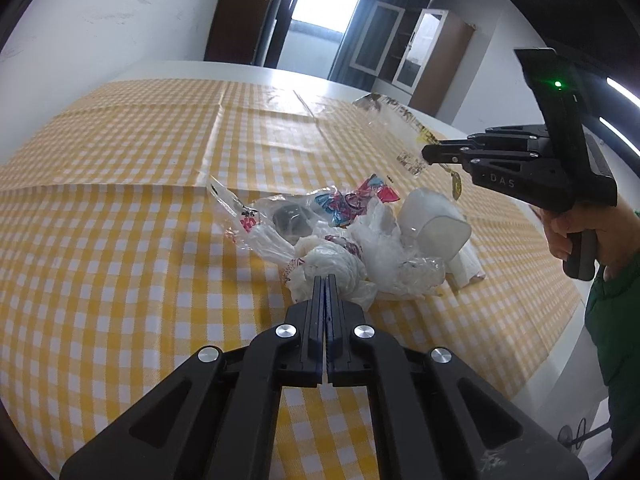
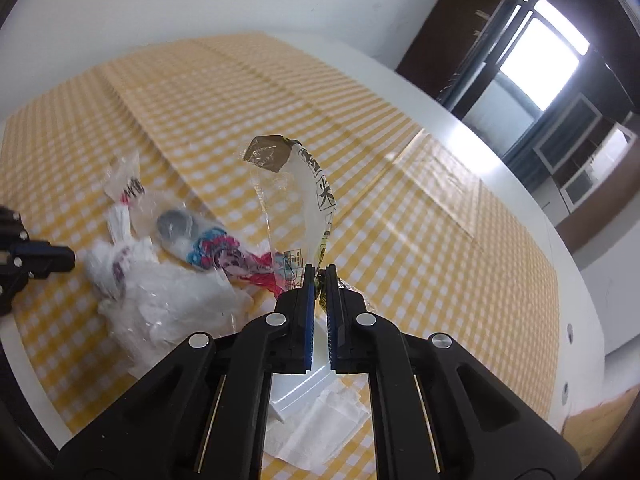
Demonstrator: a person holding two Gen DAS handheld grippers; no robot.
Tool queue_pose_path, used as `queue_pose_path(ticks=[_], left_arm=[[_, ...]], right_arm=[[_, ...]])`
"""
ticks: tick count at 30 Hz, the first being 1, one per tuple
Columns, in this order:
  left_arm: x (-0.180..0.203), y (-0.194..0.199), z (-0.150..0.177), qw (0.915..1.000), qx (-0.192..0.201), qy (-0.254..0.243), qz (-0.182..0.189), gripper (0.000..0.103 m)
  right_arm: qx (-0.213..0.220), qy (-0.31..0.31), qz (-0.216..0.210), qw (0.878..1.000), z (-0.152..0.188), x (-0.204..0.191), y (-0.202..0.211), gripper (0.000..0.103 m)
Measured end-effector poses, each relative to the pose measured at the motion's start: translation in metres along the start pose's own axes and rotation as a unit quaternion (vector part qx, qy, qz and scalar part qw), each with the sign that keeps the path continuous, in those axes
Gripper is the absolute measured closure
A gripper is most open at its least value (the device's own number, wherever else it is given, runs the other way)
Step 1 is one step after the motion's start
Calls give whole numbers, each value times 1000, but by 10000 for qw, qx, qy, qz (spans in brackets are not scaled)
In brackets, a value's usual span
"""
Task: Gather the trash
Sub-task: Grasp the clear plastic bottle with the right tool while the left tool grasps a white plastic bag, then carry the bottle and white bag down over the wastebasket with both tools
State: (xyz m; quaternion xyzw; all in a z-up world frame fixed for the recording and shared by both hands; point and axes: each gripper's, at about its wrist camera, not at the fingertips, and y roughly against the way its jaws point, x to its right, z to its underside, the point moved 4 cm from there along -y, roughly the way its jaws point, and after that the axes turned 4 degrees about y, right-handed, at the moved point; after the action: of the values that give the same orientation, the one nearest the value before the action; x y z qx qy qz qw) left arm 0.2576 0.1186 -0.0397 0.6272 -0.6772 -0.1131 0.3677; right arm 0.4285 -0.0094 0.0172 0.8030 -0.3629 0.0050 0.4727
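**A:** What does the left-hand camera show?

**B:** The left gripper [image 1: 325, 280] sits low over a yellow checked tablecloth [image 1: 120, 208], its jaws clenched together at the near edge of a heap of trash. Its tips meet a crumpled white plastic bag [image 1: 332, 268]; whether any film is pinched between them cannot be told.

**A:** And the heap itself?

**B:** It lies mid-table: a clear bag with a dark round object [image 1: 290, 218] inside, a pink-and-blue printed wrapper [image 1: 352, 200], a white cup [image 1: 434, 220] on its side and a white napkin [image 1: 466, 266] under the cup.

**A:** The other hand?

**B:** The right gripper [image 2: 319, 276], held by a person's hand [image 1: 572, 232] with a green sleeve, is raised to the right of the heap. Its jaws are nearly closed, grasping a clear printed wrapper [image 2: 298, 184] by its lower end; the film stands up above the fingertips, clear of the cloth, with a brown patch at its top.
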Motion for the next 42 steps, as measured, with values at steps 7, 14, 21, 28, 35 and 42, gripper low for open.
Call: queue_pose_path(ticks=[7, 14, 21, 28, 35, 42], left_arm=[[-2, 3, -4, 9999, 6, 95, 33, 101], [13, -14, -9, 9993, -134, -325, -124, 58], [15, -33, -5, 9983, -151, -402, -393, 77], [21, -5, 0, 9992, 129, -322, -211, 79], [17, 42, 12, 9987, 481, -71, -156, 80], [29, 82, 33, 9976, 682, -100, 21, 81]], right_arm=[[224, -577, -70, 9981, 14, 2, 30, 99], [592, -1114, -238, 9917, 53, -3, 73, 99], [848, -1710, -513, 9803, 96, -10, 102, 99], [1096, -2253, -761, 9651, 123, -23, 114, 99], [1342, -2721, -1014, 9474, 142, -43, 123, 99], [1554, -2901, -1175, 9370, 158, -67, 141, 99]])
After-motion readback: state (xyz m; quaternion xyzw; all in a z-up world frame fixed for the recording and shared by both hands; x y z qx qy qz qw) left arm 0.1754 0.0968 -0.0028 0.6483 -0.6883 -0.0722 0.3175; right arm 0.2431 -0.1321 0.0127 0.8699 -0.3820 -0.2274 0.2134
